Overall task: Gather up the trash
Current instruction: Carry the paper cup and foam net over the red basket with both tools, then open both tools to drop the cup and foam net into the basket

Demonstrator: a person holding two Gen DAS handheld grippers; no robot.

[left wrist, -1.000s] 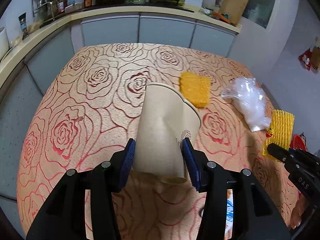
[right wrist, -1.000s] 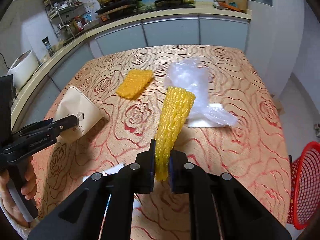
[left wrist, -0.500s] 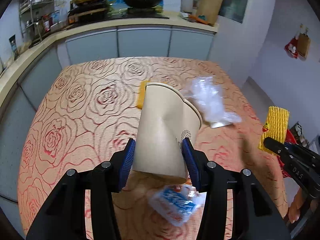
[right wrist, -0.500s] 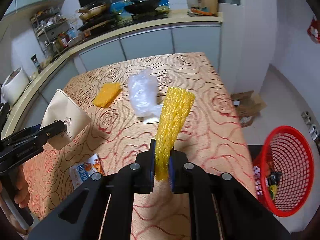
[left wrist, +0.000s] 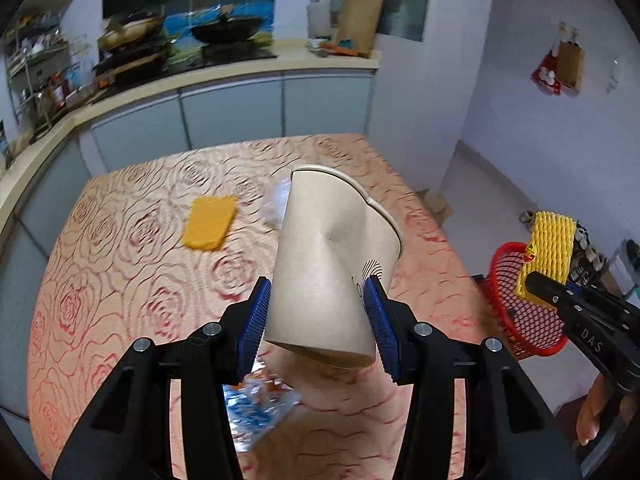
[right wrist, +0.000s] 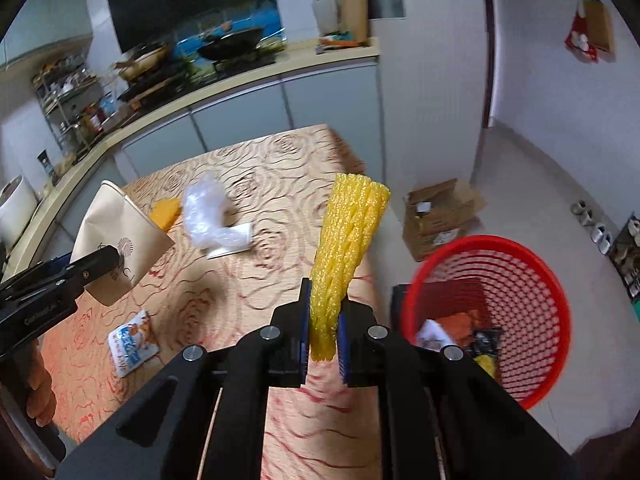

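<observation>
My left gripper (left wrist: 318, 316) is shut on a dented beige paper cup (left wrist: 334, 268), held above the rose-patterned table (left wrist: 120, 264). My right gripper (right wrist: 324, 332) is shut on a yellow foam fruit net (right wrist: 348, 240), raised near the table's right edge. A red mesh basket (right wrist: 516, 280) stands on the floor to the right, with some wrappers inside. On the table lie a yellow sponge-like pad (left wrist: 210, 222), a crumpled clear plastic bag (right wrist: 212, 216) and a blue-and-white snack wrapper (right wrist: 130, 344). The right gripper with its net (left wrist: 546, 250) also shows in the left wrist view.
A cardboard box (right wrist: 440, 212) sits on the floor beyond the basket. Grey cabinets and a counter (left wrist: 224, 80) with pans run behind the table. A white wall (left wrist: 520, 120) bounds the right side. A hand (right wrist: 36, 388) grips the left tool.
Both grippers have swung to the right and risen a little, each keeping its load. The red basket has come into fuller view beside the table.
</observation>
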